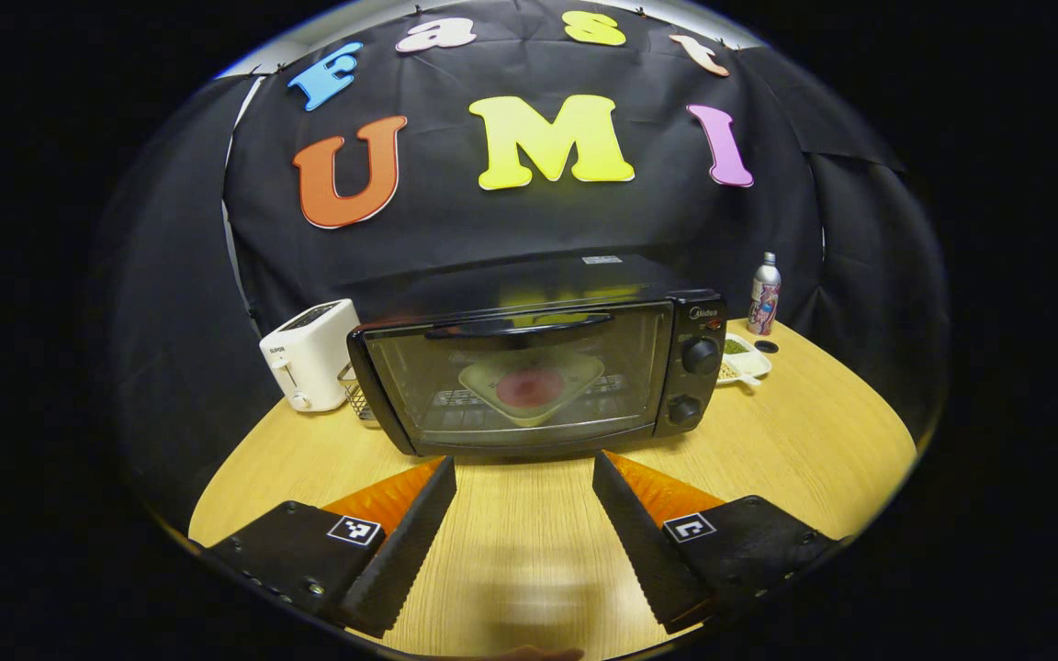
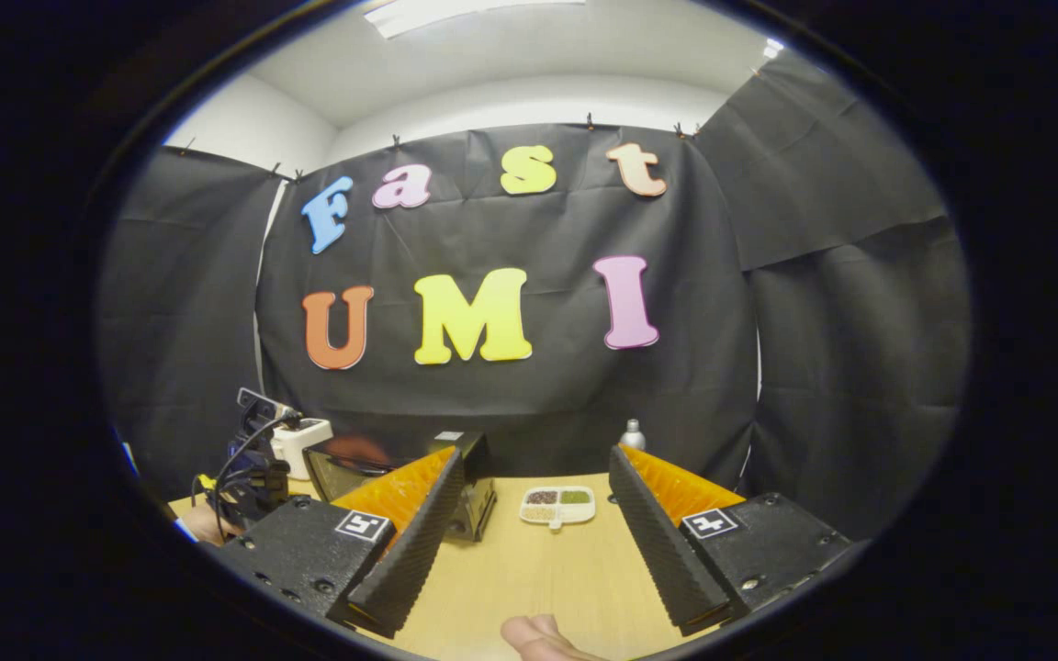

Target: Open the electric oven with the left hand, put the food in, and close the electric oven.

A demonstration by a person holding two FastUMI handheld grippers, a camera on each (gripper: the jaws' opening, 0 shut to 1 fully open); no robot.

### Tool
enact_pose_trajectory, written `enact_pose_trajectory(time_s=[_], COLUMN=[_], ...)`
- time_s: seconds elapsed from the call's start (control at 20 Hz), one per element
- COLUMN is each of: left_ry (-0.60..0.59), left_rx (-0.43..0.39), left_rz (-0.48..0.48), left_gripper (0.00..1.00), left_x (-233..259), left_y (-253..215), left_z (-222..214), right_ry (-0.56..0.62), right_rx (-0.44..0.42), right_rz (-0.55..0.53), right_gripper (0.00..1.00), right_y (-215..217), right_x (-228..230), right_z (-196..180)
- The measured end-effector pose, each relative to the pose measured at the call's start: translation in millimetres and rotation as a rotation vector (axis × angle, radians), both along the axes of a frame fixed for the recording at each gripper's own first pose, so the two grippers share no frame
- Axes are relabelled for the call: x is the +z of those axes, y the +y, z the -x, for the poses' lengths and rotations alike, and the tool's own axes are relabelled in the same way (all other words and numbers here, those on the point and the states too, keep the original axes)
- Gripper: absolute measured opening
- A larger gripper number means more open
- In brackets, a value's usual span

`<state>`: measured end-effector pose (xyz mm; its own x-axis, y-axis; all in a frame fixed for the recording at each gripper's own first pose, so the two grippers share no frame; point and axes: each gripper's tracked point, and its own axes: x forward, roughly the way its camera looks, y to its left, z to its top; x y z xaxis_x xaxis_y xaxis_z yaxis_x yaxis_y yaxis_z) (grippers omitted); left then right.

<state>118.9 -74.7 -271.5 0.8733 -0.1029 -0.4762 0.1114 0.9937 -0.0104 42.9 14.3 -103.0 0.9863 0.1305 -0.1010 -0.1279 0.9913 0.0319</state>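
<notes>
The oven (image 1: 538,367) stands on the table (image 1: 814,441) with its door shut, and a plate of food (image 1: 529,386) is visible inside. The task looks complete. The left gripper (image 1: 524,496) and right gripper (image 2: 538,514) are both spread, holding nothing.

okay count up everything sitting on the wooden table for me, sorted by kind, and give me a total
Appliances: 2, the black electric oven with a glass door and the white toaster.
Dishes: 2, the pale square plate of reddish food inside the oven and the white divided dish of grains.
Bottles: 1, the silver metal bottle.
Baskets: 1, the small wire basket.
Total: 6
</notes>
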Motion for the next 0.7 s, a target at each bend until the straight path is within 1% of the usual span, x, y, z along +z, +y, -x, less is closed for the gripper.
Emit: enact_pose_trajectory(time_s=[0.15,0.35,0.5,0.7], left_ry=[-0.031,-0.112,-0.198,-0.314], left_rx=[-0.006,-0.015,0.008,0.029], left_rz=[0.0,0.038,0.046,0.062], left_gripper=[0.96,0.95,0.95,0.95], left_x=[14.4,49.8,90.9,155.0], left_y=[-0.8,-3.3,4.5,15.0], left_z=[13.5,36.2,57.0,97.8], right_ry=[0.005,-0.014,-0.039,-0.054], right_rx=[-0.007,-0.02,-0.04,-0.051], right_rz=[0.001,0.0,-0.012,-0.012], right_gripper=[0.96,0.96,0.96,0.96], right_y=[-1.7,-3.8,-6.6,-5.8], right_x=[2.3,13.6,22.9,33.4], right_z=[9.3,32.7,48.8,73.1])
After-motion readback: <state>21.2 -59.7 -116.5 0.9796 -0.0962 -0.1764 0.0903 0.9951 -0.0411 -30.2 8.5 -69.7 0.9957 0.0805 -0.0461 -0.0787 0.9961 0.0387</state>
